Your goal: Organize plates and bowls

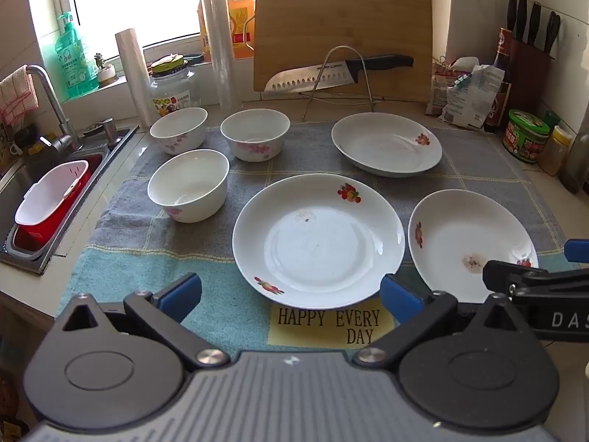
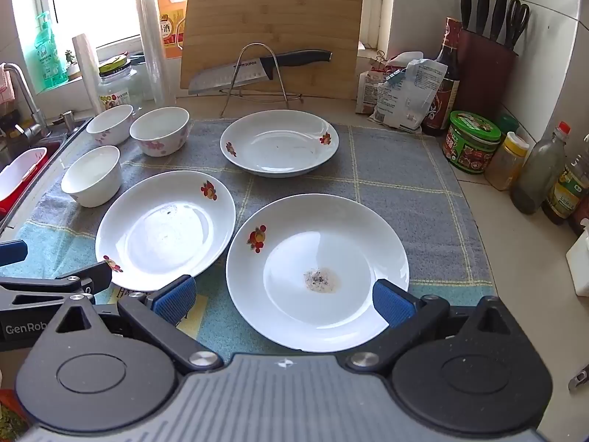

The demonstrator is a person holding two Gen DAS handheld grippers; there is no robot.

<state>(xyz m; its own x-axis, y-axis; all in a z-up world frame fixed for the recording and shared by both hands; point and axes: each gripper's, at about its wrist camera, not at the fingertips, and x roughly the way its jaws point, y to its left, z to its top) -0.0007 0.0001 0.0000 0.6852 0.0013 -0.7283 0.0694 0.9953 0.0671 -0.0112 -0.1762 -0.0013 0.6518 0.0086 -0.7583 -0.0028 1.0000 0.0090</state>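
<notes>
Three white flowered plates and three white flowered bowls sit apart on a grey-blue cloth [image 1: 121, 243]. In the left wrist view the middle plate [image 1: 318, 239] lies just ahead of my open, empty left gripper [image 1: 291, 294]; the far plate [image 1: 386, 143] and right plate [image 1: 471, 243] lie beyond. The bowls stand at the left: near [image 1: 189, 184], far left [image 1: 179, 129], far middle [image 1: 255, 139]. In the right wrist view my open, empty right gripper [image 2: 283, 300] brackets the near edge of the right plate [image 2: 317, 270], which has a dirty spot.
A sink [image 1: 22, 180] with a red and white basket [image 1: 51, 199] is at the left. A cutting board [image 1: 342, 33], a knife on a wire rack [image 1: 340, 72], jars, bags and bottles [image 2: 537, 176] line the back and right of the counter.
</notes>
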